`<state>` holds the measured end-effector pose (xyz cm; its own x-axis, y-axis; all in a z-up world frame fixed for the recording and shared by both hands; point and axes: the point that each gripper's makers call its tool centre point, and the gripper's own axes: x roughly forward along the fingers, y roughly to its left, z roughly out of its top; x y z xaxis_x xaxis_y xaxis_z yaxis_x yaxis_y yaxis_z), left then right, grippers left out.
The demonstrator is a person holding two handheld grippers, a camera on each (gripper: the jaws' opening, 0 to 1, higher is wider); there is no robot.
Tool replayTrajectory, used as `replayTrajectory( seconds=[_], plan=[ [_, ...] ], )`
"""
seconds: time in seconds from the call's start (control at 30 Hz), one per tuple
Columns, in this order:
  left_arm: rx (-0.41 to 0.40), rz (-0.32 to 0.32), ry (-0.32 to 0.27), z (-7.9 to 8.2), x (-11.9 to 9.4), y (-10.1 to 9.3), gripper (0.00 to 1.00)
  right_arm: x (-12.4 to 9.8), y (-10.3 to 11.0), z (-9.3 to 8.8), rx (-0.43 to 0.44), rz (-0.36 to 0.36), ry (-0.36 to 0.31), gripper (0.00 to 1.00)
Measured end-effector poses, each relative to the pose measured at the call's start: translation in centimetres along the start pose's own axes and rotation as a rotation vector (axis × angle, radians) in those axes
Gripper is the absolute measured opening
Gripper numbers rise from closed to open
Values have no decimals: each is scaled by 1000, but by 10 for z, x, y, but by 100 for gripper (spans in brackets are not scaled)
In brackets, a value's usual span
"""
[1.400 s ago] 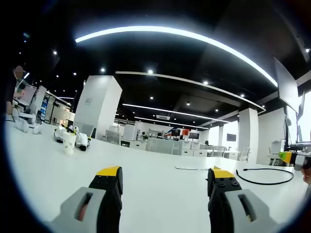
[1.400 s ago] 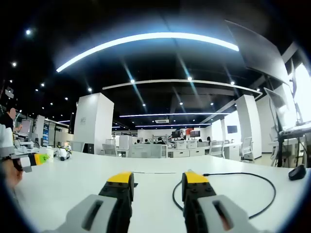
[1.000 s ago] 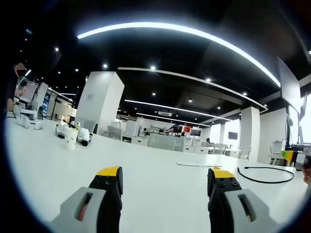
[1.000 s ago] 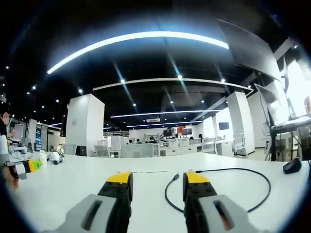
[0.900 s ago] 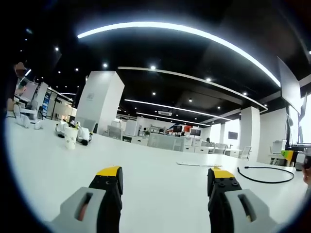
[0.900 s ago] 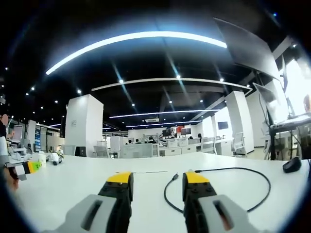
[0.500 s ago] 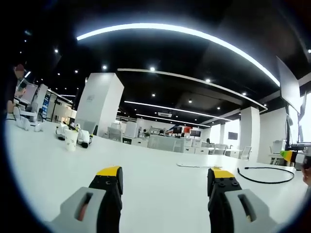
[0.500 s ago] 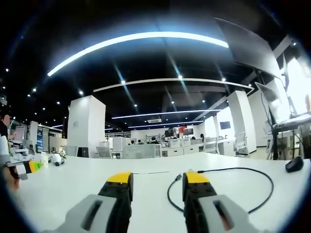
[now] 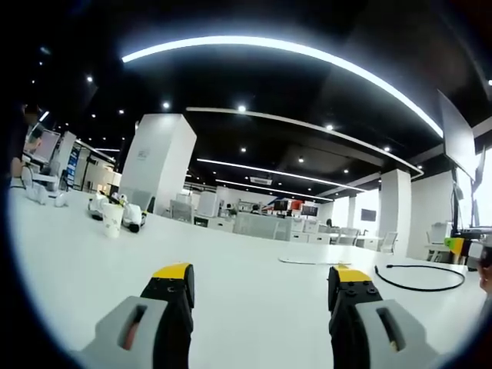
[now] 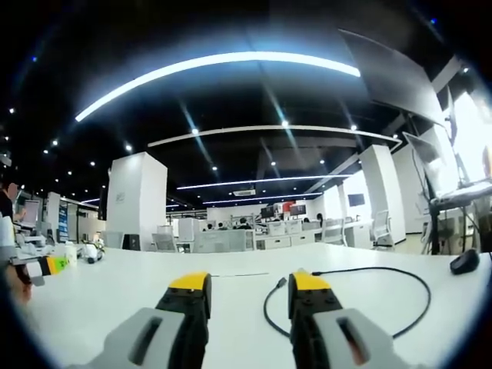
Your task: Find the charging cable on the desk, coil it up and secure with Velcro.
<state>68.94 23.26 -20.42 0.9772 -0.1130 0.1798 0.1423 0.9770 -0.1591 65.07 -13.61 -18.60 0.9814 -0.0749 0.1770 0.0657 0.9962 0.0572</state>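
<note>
A black charging cable [image 10: 415, 307] lies in a loose loop on the white desk [image 10: 108, 300], ahead and to the right of my right gripper [image 10: 250, 283]; its plug end [image 10: 279, 283] points between the jaws. The same cable [image 9: 419, 287] lies as a flat loop at the right in the left gripper view. A thin pale strip [image 9: 304, 262] lies on the desk beyond my left gripper [image 9: 261, 275]; I cannot tell what it is. Both grippers are open, low over the desk, with nothing between their yellow-tipped jaws. At the left edge of the right gripper view, the left gripper [image 10: 42, 265] shows in a hand.
A paper cup [image 9: 112, 221] and small white objects [image 9: 131, 219] stand far left on the desk. A black mouse [image 10: 464, 261] sits at the far right. A monitor on an arm [image 10: 400, 73] hangs above right. Open office space lies behind.
Both views have shifted slightly with the hands. The cable and the other things on the desk lie as before.
</note>
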Motion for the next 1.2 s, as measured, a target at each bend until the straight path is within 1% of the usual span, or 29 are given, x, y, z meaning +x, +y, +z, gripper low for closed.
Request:
replayTrajectory(
  seconds=[0.37, 0.6, 0.9, 1.2],
  plan=[
    [-2, -1, -4, 1, -1, 0, 71, -1, 1, 1, -2, 2, -4, 41],
    [-7, 1, 2, -2, -1, 2, 71, -1, 2, 3, -5, 2, -7, 41],
    [-7, 1, -6, 1, -2, 2, 71, -1, 4, 3, -9, 4, -6, 41],
    [-11, -1, 2, -2, 0, 1, 71, 0, 2, 2, -13, 0, -4, 41]
  ],
)
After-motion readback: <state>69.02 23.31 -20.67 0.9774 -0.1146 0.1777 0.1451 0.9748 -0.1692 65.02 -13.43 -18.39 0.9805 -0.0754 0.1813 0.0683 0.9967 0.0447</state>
